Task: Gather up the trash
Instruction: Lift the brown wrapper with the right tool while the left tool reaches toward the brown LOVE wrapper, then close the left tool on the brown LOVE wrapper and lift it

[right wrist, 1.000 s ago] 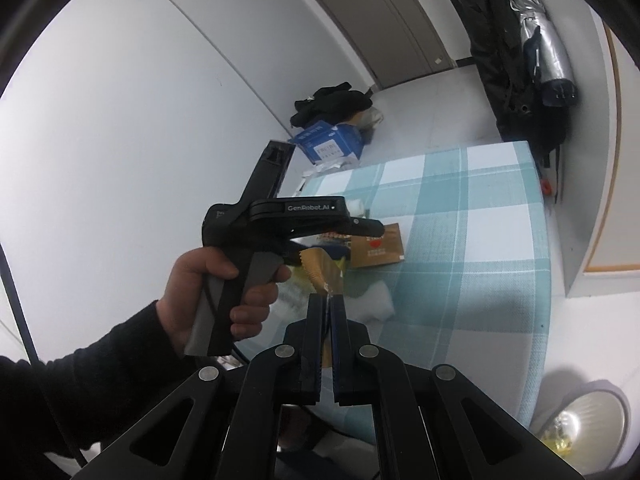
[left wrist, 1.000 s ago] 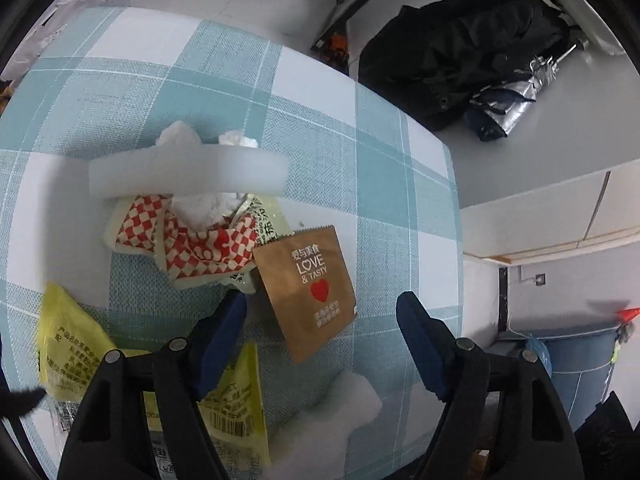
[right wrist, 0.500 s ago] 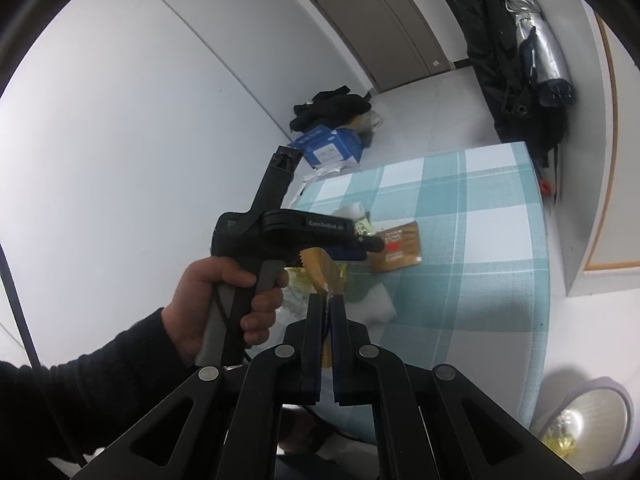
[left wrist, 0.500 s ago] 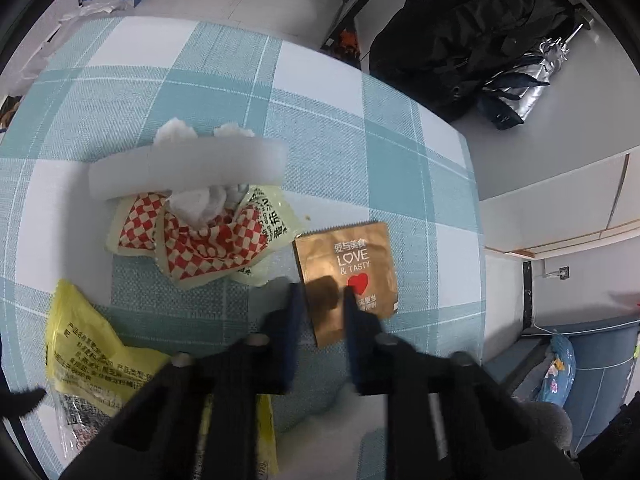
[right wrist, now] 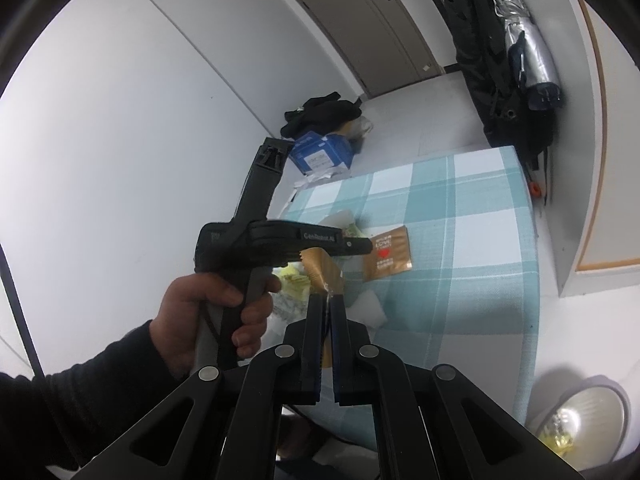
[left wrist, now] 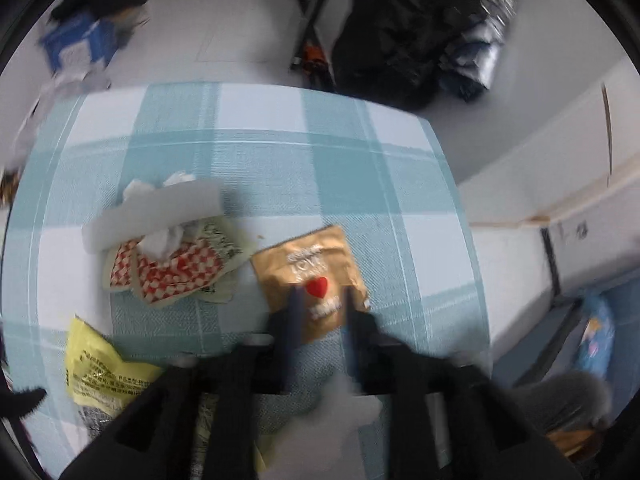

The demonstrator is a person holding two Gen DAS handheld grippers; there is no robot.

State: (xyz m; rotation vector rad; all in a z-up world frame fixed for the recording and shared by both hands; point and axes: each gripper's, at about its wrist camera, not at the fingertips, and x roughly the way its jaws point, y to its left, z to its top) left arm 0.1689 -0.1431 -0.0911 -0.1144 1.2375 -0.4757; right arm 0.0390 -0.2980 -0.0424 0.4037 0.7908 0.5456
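"LOVE" in white above a red heart on the brown packet [right wrist: 389, 254]; "GenRobot.AI" on the label along the left gripper [right wrist: 362, 245] body. Yellow wrapper [left wrist: 105, 372] print too blurred to read.

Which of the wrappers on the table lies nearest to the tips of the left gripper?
The brown packet with the red heart. The left gripper points right at its near edge, while the red checkered wrapper and the yellow bag lie off to its left.
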